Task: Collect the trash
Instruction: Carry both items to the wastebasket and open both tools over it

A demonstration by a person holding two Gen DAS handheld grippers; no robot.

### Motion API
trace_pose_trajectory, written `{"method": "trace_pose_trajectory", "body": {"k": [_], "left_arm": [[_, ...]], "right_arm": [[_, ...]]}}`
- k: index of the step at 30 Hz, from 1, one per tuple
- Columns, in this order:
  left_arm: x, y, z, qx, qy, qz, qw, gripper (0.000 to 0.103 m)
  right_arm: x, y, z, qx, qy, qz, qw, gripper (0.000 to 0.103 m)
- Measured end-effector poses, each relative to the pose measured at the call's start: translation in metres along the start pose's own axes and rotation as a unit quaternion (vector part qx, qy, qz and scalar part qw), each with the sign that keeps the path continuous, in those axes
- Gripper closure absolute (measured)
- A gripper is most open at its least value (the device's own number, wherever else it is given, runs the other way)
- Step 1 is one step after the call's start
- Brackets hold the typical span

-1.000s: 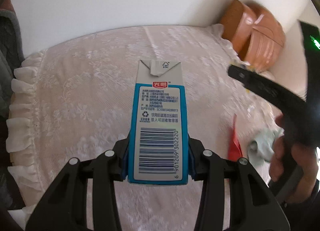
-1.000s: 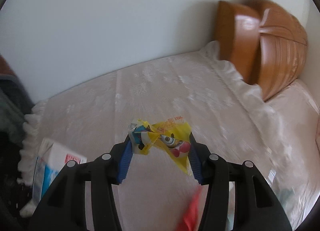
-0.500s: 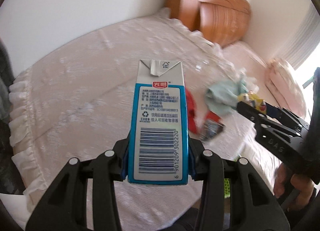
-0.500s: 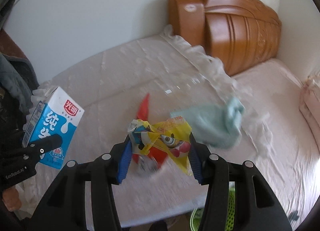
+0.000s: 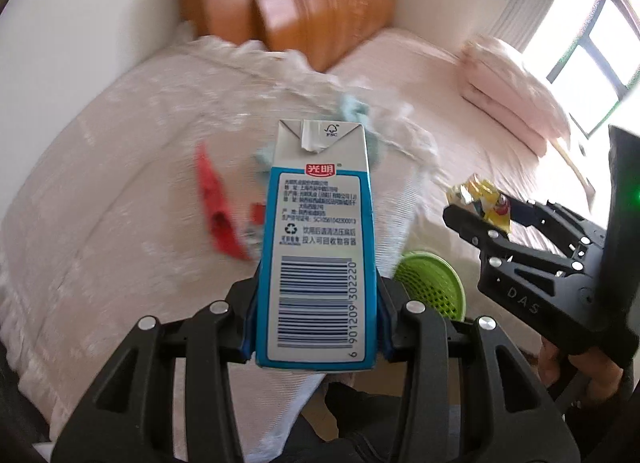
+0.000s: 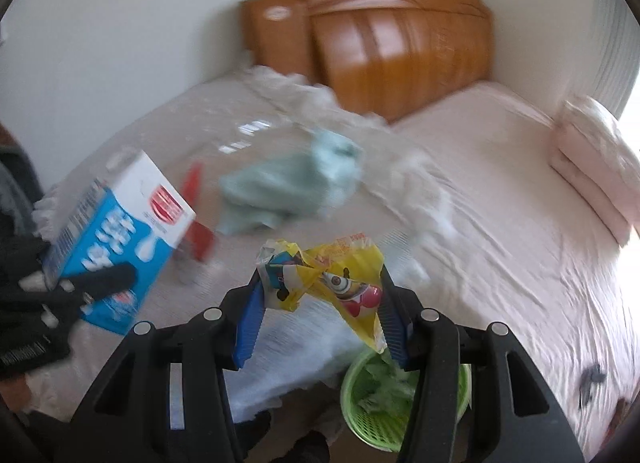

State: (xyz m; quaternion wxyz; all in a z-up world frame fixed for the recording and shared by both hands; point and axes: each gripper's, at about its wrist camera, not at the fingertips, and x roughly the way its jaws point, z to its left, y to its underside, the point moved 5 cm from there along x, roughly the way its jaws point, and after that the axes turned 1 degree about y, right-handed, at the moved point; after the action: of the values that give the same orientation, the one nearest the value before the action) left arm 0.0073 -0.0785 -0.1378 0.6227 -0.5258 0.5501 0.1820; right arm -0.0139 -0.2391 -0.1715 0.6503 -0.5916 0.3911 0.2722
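Note:
My left gripper [image 5: 316, 323] is shut on a blue and white milk carton [image 5: 318, 247], held upright above the bed; the carton also shows in the right wrist view [image 6: 120, 239]. My right gripper [image 6: 320, 311] is shut on a crumpled yellow snack wrapper [image 6: 336, 279], seen from the left wrist at the right [image 5: 486, 201]. A green mesh bin [image 6: 404, 403] stands on the floor below the wrapper, holding some trash; it shows beside the carton too [image 5: 432, 279]. A red wrapper [image 5: 218, 215] lies on the bed.
A light blue cloth [image 6: 288, 183] lies bunched on the lace bedcover [image 5: 100, 223]. A wooden headboard [image 6: 380, 39] stands at the back. A pink pillow [image 5: 512, 91] lies at the right near the window. The white wall [image 6: 100, 23] runs behind the bed.
Both grippers have swung right and back from the bed with their loads. The green bin has come into view under the right gripper. The red wrapper and cloth now sit further left.

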Motion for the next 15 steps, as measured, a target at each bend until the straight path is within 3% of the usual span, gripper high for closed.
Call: {"method": "trace_pose_trajectory", "body": {"k": [3, 8, 10, 12, 15], "left_arm": [[0.009, -0.001, -0.028, 0.033, 0.018, 0.011, 0.9992, 0.061], [0.021, 0.002, -0.072, 0.090, 0.035, 0.027, 0.9950, 0.061], [0.023, 0.004, -0.087, 0.110, 0.038, 0.032, 0.9927, 0.061], [0.027, 0.007, -0.100, 0.128, 0.038, 0.037, 0.9903, 0.061], [0.032, 0.011, -0.117, 0.148, 0.038, 0.045, 0.9873, 0.061]], "right_arm": [[0.017, 0.033, -0.044, 0.043, 0.032, 0.029, 0.998, 0.050], [0.075, 0.103, -0.111, 0.130, 0.062, 0.106, 0.984, 0.050], [0.097, 0.125, -0.125, 0.152, 0.055, 0.136, 0.977, 0.040], [0.112, 0.144, -0.135, 0.170, 0.057, 0.158, 0.971, 0.021], [0.123, 0.156, -0.148, 0.170, 0.080, 0.174, 0.967, 0.014]]}}
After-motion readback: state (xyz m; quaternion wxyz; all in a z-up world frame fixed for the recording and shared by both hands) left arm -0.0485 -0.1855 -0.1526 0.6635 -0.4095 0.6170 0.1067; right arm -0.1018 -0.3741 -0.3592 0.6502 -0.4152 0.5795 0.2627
